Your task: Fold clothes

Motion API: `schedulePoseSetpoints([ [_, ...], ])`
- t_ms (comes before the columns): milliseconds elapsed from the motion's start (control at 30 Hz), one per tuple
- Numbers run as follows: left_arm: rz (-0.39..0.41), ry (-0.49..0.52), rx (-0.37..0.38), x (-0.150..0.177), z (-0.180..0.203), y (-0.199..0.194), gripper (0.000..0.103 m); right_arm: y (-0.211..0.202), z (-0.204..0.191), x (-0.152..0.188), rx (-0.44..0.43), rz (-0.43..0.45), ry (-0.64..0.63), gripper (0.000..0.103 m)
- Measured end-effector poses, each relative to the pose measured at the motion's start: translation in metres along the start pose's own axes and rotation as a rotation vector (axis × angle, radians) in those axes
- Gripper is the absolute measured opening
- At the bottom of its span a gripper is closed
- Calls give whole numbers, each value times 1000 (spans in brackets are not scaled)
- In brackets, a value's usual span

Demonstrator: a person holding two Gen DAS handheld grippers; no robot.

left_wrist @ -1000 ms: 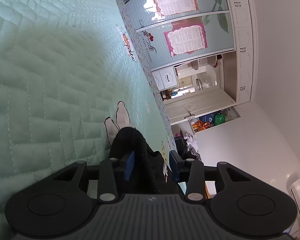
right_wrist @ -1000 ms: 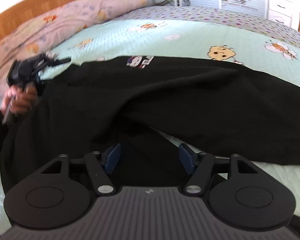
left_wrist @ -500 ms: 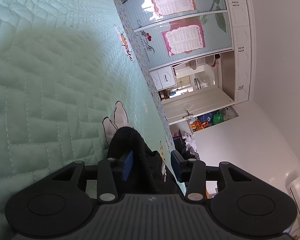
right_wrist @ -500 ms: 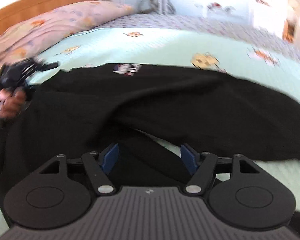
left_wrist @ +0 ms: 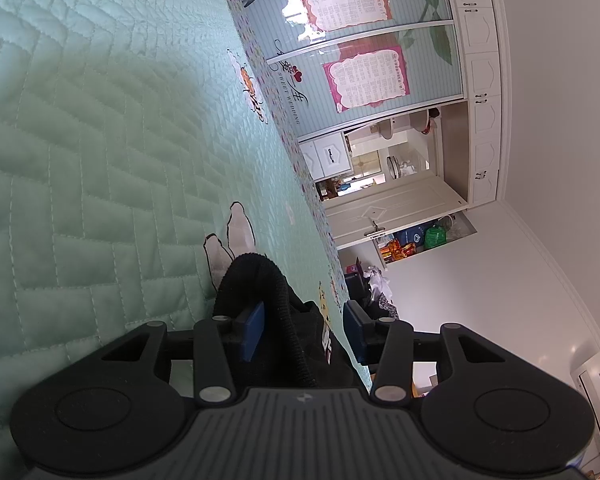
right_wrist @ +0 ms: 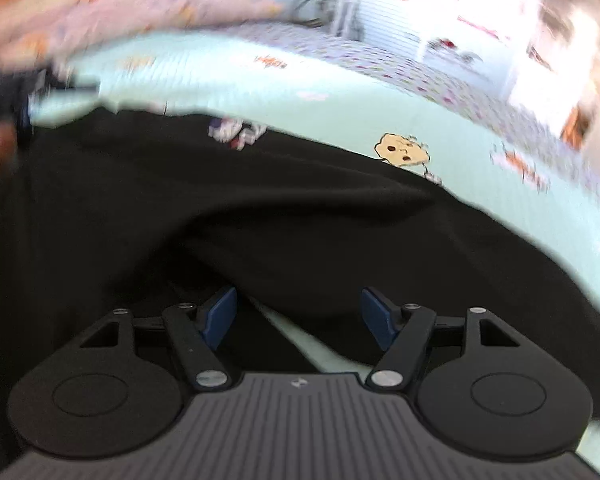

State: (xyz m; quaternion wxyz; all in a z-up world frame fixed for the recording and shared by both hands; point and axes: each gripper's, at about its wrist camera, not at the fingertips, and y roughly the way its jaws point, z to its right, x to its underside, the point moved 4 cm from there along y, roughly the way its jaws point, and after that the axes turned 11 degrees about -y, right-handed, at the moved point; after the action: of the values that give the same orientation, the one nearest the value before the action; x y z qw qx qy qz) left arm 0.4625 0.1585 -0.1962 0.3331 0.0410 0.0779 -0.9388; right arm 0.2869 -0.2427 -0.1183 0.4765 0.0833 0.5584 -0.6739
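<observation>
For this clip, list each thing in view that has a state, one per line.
Black garment: spread on the bed, rumpled, not yet folded.
Left hand-held gripper: jaws apart, garment edge between them, right pad clear of it.
Right hand-held gripper: open over the garment.
Door: open.

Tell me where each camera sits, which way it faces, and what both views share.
Left wrist: on the left claw, rolled sideways, looking along the green quilt toward the wardrobe; its fingers straddle a black garment fold.
Right wrist: on the right claw, angled down over the garment, blurred; the other claw and hand show far left.
Shared: garment, quilt, wardrobe.
</observation>
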Motion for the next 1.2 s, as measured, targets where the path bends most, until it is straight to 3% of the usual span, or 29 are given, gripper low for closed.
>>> schedulePoseSetpoints([
  [67, 0, 0, 0, 0, 2, 0, 47, 5, 1, 2, 17, -15, -93, 69],
  [133, -1, 2, 0, -3, 0, 1, 47, 7, 4, 5, -11, -21, -152, 19],
  [167, -1, 1, 1, -2, 1, 1, 47, 11, 8, 7, -15, -52, -169, 4],
  [333, -1, 0, 1, 1, 3, 0, 48, 2, 38, 31, 94, -84, -215, 4],
  [467, -2, 5, 2, -2, 3, 3, 48, -15, 25, 49, 160, -78, -321, 5],
  [500, -2, 6, 2, -2, 3, 3, 49, -18, 24, 51, 161, -81, -315, 13],
  [533, -2, 7, 3, -2, 3, 3, 49, -20, 27, 52, 144, -76, -271, 19],
  [600, -2, 8, 7, -2, 3, 3, 50, -32, 44, 51, 96, -27, -99, 50],
  [667, -2, 9, 11, -2, 4, 3, 51, -46, 71, 56, 78, 23, 99, 63],
  [767, 2, 17, 26, -1, 7, 1, 55, -65, 121, 73, 89, 74, 406, 65],
  [800, 8, 30, 41, -1, 12, -2, 57, -68, 140, 85, 130, 57, 502, 65],
  [900, 24, 87, 99, 2, 29, -10, 58, -82, 190, 136, 196, 50, 820, 65],
  [1000, 37, 134, 148, 9, 48, -17, 59, -98, 230, 196, 217, 126, 1152, 65],
  [1067, 39, 157, 147, 18, 60, -17, 60, -108, 255, 235, 273, 163, 1300, 65],
  [1200, 6, 190, 127, 50, 76, -11, 62, -109, 302, 286, 325, 164, 1420, 66],
])
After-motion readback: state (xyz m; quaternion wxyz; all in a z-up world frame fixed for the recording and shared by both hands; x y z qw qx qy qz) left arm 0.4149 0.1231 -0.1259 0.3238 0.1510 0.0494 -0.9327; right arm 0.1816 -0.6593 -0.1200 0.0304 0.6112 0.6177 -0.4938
